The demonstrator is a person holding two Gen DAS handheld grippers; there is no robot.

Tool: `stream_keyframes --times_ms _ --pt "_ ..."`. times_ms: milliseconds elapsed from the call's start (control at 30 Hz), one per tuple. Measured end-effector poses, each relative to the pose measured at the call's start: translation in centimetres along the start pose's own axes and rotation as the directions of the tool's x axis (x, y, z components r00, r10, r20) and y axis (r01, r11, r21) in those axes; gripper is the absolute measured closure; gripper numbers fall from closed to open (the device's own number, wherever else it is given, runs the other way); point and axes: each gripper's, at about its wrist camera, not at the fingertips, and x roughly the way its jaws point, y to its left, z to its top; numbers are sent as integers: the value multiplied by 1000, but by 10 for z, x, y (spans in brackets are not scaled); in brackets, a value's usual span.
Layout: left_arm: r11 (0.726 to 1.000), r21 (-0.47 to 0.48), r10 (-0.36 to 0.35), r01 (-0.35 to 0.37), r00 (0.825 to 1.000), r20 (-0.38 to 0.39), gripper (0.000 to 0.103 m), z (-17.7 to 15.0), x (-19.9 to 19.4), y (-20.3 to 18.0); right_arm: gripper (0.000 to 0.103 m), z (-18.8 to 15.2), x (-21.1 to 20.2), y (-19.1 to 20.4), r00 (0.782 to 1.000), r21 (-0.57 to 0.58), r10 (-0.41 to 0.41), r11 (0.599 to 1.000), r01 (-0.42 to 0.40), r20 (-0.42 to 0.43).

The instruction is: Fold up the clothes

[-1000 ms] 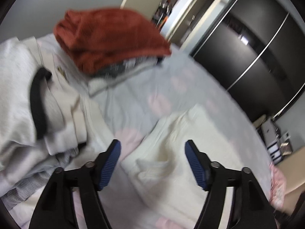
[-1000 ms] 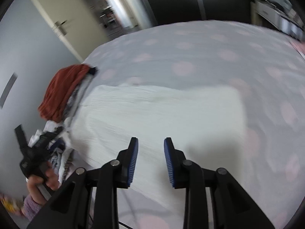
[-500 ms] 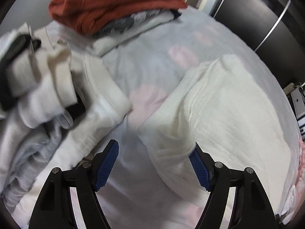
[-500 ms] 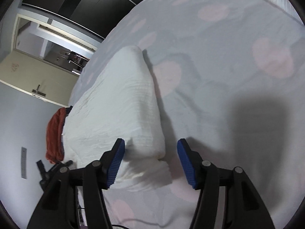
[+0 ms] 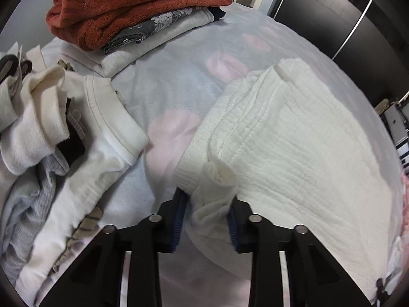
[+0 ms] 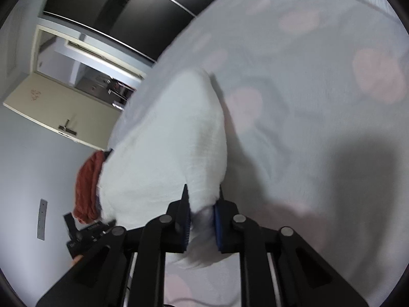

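The bed [image 5: 179,58] takes up basically everything here, covered in a pale grey-blue sheet with big soft pink dots. Spread across the middle of it is the white crinkle-textured garment [image 5: 294,138], lying mostly flat with a ribbed hem along its near-left edge. In the right wrist view the same garment [image 6: 166,140] runs away from the camera toward the open door [image 6: 58,112] and the dark wardrobe [image 6: 133,7].

Off to the left sits a messy heap of unfolded laundry [image 5: 51,138], whites and greys with a cream ribbed cuff on top. Behind that, a folded stack [image 5: 143,25] with a rust-red fleece [image 5: 122,7] on top, then a dark floral piece, then a white one.

The left gripper [image 5: 207,215] has its blue pads pinched in on a bunched-up corner of the white garment near the ribbed hem, fabric bulging up between the fingers. The right gripper [image 6: 202,220] is clamped down tight on another corner, at the garment's near end, only a thin bit of cloth between its pads. That view is a bit blurry.
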Motion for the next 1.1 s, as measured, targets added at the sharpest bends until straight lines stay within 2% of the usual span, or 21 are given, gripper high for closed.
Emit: stream_keyframes --times_ms 133,233,467,567,700,933,1100 --pt "999 32 -21 22 999 -49 78 -9 -12 -11 90 6 -41 21 999 -26 -15 1000 17 52" --pt "992 105 -57 65 995 -76 79 -22 -34 -27 90 3 -79 18 996 -26 -51 998 54 79" --pt "954 263 -107 148 981 -164 79 -63 -79 -61 90 -41 -156 -64 994 200 -107 975 99 34" --pt "933 337 -65 126 980 -186 79 -84 -85 -71 90 -62 -176 -97 990 245 -140 961 131 20" --pt "911 412 59 23 981 -184 79 -102 -75 -79 90 -79 -164 -123 991 270 -123 954 133 -54" --pt "880 469 187 -74 962 -199 77 -118 -55 -70 88 -86 -154 -128 977 254 -175 946 202 -126" --pt "859 499 256 -116 940 -223 64 -124 -48 -67 79 -95 -159 -132 961 257 -213 932 254 -179"
